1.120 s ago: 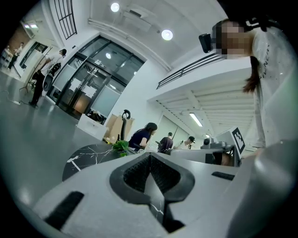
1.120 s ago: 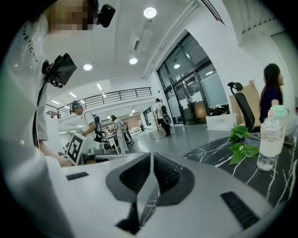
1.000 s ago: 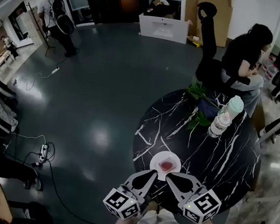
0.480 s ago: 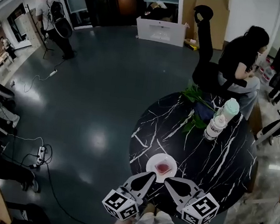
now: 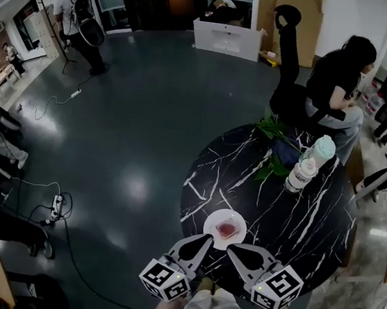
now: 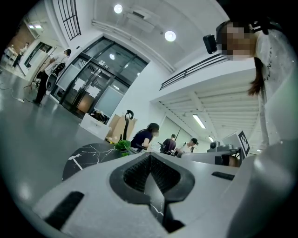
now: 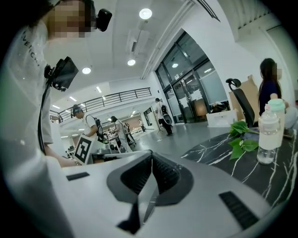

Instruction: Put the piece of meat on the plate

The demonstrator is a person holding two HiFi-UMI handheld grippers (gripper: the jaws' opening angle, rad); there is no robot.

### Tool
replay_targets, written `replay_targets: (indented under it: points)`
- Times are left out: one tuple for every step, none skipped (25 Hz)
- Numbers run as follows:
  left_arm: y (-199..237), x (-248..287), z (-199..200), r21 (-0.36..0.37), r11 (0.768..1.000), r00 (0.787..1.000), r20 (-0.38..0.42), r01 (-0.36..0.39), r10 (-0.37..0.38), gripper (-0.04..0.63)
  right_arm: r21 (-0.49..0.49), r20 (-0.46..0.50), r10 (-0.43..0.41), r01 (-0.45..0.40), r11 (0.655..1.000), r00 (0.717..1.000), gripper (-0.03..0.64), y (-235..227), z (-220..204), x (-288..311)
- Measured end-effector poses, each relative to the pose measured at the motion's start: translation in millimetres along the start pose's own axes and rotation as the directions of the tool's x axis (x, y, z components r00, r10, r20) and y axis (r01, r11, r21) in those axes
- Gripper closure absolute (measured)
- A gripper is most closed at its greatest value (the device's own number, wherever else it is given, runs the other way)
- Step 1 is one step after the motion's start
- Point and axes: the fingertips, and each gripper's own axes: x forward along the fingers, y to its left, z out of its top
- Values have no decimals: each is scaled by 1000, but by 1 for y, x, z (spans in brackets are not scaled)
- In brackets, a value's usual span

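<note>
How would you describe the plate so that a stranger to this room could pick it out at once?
Find the round black table with white veins. At its near edge lies a small white plate. It alone is flat and bears a reddish piece of meat; the bottles and green leaves stand at the far side.
</note>
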Motion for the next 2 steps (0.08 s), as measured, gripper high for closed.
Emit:
replay_targets:
  points:
    - [1, 0, 1, -1, 1000, 1000, 1, -2, 2, 585, 1, -2, 1, -1, 1000, 1000, 598, 0, -1, 1]
    - [2, 1, 1, -2, 1000, 1000, 3, -3, 3, 586, 2, -4, 3, -3, 1000, 1000, 598, -1, -1, 1]
